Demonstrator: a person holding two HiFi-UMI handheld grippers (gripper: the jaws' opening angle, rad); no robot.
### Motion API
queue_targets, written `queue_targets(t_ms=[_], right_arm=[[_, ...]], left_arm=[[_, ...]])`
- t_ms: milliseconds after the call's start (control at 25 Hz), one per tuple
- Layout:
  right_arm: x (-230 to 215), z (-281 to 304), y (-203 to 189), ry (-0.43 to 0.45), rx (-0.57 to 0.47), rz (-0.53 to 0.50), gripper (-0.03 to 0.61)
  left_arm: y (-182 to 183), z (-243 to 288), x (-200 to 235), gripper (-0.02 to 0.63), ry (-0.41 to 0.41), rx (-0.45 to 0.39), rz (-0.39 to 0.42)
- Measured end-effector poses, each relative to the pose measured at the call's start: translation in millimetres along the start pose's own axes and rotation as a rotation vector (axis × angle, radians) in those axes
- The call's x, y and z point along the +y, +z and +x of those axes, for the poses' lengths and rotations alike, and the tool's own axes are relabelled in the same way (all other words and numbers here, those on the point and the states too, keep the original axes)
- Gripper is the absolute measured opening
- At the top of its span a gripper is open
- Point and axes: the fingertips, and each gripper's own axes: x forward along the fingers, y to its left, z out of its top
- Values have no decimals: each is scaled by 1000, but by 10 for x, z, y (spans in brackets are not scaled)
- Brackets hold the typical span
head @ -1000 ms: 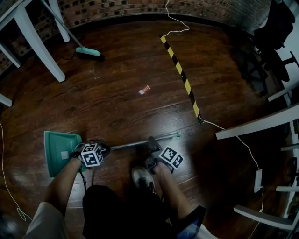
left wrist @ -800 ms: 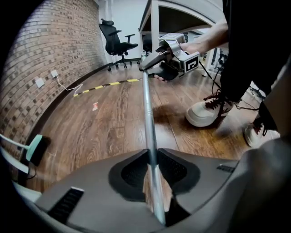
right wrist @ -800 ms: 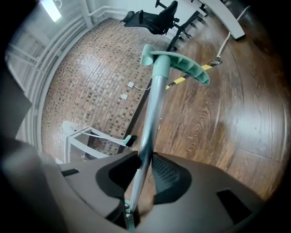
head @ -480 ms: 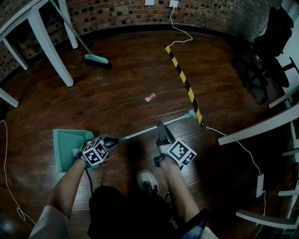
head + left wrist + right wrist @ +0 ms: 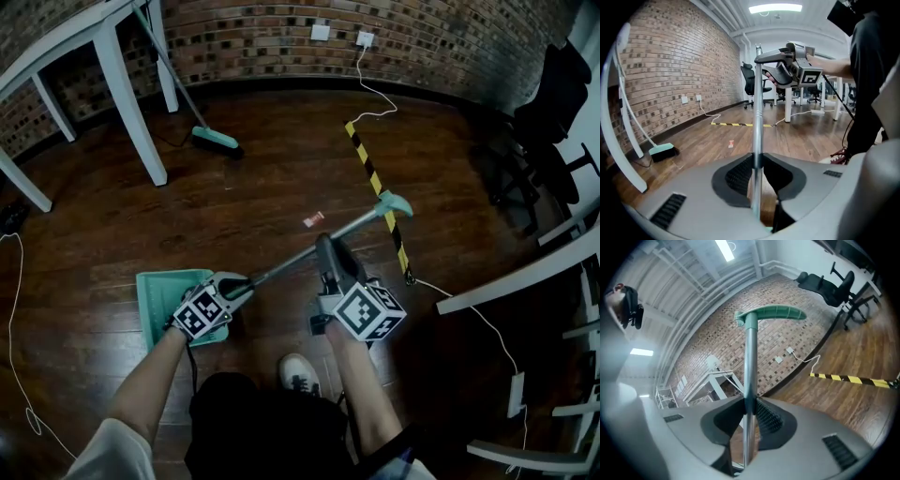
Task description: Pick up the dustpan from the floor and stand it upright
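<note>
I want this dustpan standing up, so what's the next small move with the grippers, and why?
Probably raise the right gripper, swinging the handle up over the pan. Both grippers clamp the pole, the right's jaws having just closed further on it, but it slants well short of vertical, the left gripper low by the pan.

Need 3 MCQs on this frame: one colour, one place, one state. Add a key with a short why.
1. Colour of the dustpan pan? A) red B) teal C) yellow
2. Where is the broom? A) inside the dustpan B) beside the white table, near the brick wall C) held in a hand
3. The right gripper is: A) open, empty B) shut on the broom C) shut on the dustpan's pole

Key: 1 B, the pan shows teal. 2 B, its head sits by the table leg. 3 C, its fingers, which have just been closing, press the pole between them.
</note>
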Motion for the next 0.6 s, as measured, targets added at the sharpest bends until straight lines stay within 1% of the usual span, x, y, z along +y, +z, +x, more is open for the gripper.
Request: queue_targets(t_ms=[160, 320, 440, 600], right_arm=[[457, 61, 181, 65, -8, -149, 54], [875, 109, 204, 145, 10, -284, 54], [1188, 126, 180, 210, 24, -382, 55], [1654, 159, 50, 319, 33, -528, 60]], left_arm=[[147, -115, 38, 98, 20, -118, -82], [198, -227, 24, 100, 29, -222, -142], [227, -315, 1, 100, 22, -281, -164], [221, -445, 15, 100, 23, -365, -169]])
